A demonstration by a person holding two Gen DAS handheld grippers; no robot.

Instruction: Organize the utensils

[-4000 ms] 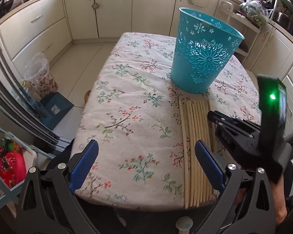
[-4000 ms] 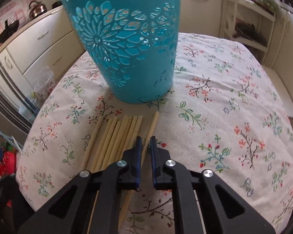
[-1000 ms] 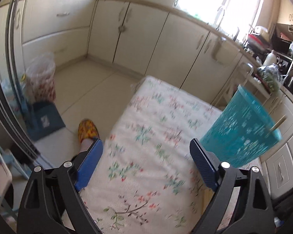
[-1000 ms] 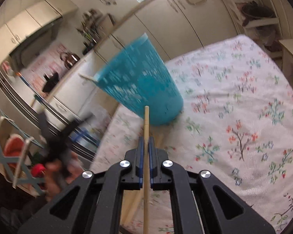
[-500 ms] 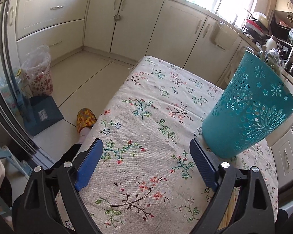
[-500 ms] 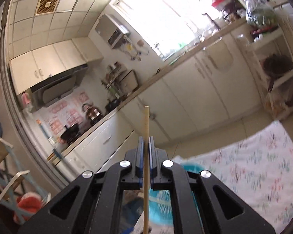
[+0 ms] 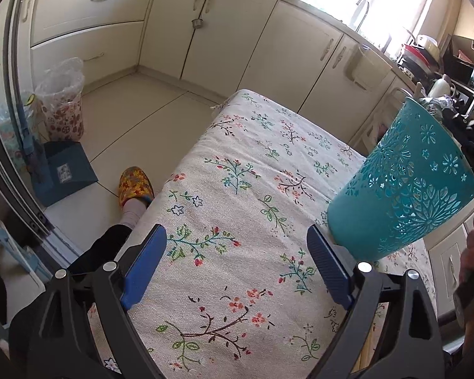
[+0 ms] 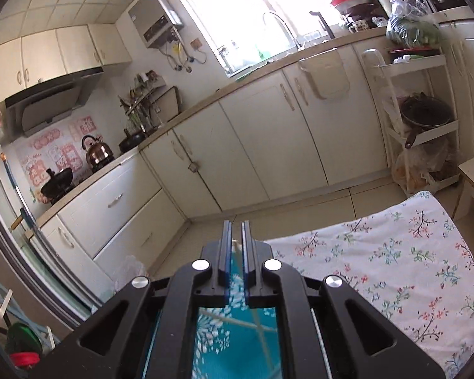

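Note:
A teal perforated holder (image 7: 404, 186) stands on the floral tablecloth (image 7: 237, 189) at the right in the left wrist view. My left gripper (image 7: 237, 265) is open and empty, low over the cloth just left of the holder. My right gripper (image 8: 235, 237) hovers right above the holder (image 8: 237, 341), whose inside shows below the fingers with chopsticks (image 8: 259, 331) lying in it. Its jaws stand a narrow gap apart with nothing between them. A chopstick tip (image 7: 418, 90) pokes above the holder's rim. The ends of more chopsticks (image 7: 365, 350) show by the table's near right edge.
Cream kitchen cabinets (image 7: 205, 31) run behind the table. A slippered foot (image 7: 134, 186), a bagged bin (image 7: 63, 101) and a blue dustpan (image 7: 66, 170) are on the floor to the left. A white rack (image 8: 417, 110) with a pan stands at right.
The chopstick that my right gripper held upright half a second ago is gone from its jaws, which have parted slightly; the gripper now sits over the holder. The left gripper drifted slightly.

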